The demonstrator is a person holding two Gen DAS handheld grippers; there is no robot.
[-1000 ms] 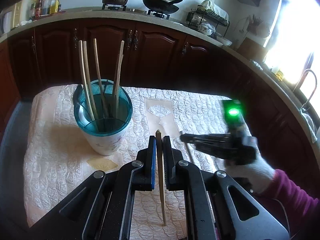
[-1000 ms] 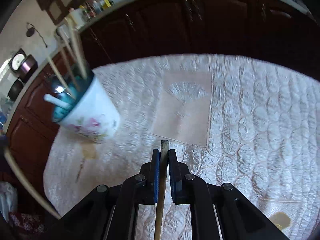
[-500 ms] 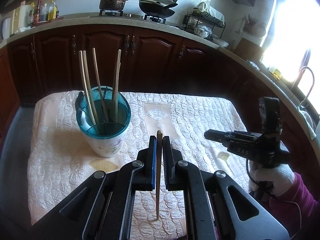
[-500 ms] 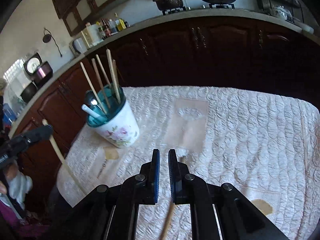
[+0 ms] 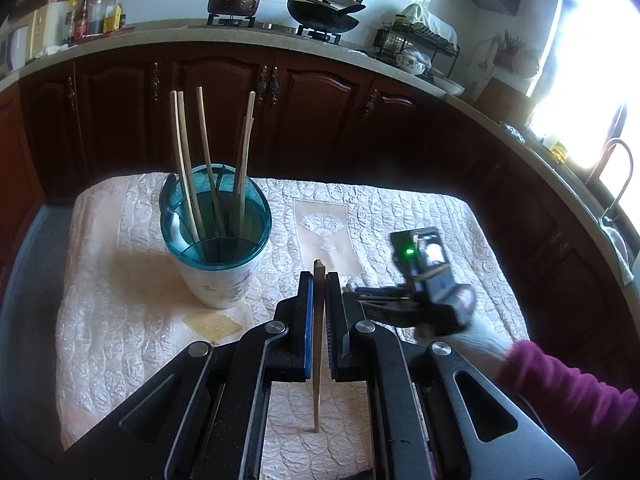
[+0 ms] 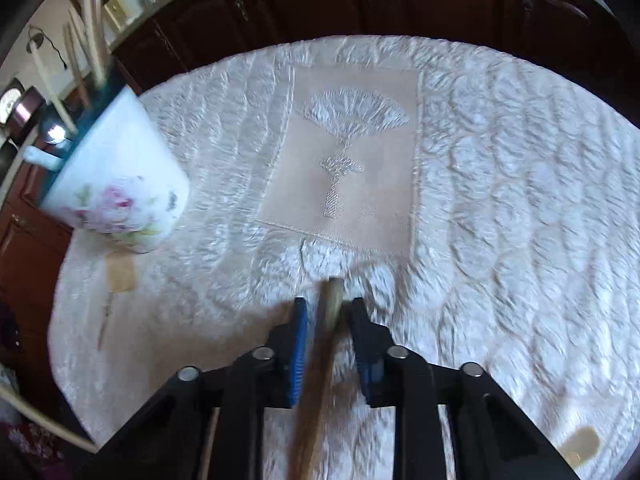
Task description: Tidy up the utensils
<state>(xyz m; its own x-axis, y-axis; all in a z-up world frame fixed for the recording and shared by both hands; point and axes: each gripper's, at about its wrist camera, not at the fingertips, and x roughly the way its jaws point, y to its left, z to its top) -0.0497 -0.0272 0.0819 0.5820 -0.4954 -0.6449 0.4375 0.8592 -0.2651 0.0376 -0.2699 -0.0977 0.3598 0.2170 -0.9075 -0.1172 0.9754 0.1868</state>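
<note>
A white flowered cup with a teal liner (image 5: 216, 256) stands on the quilted cloth, left of centre, with several wooden chopsticks (image 5: 188, 168) upright in it. It also shows in the right wrist view (image 6: 116, 192). My left gripper (image 5: 319, 292) is shut on a chopstick (image 5: 317, 360) that hangs down with its tip on the cloth. My right gripper (image 6: 328, 312) is low over the cloth with its jaws apart around another chopstick (image 6: 320, 368) lying between them; the view is blurred. The right gripper also shows in the left wrist view (image 5: 360, 294), just right of my left one.
The white quilted cloth (image 5: 420, 216) covers a small table, with a beige fan-pattern panel (image 6: 352, 152) in the middle. Dark wood cabinets (image 5: 320, 120) and a counter with a stove, pots and a dish rack run behind and to the right. Beige patches (image 5: 212, 322) lie on the cloth.
My right gripper dropped its chopstick, lifted, then came back down over it with jaws now apart. My left gripper has kept hold of its chopstick and barely moved.
</note>
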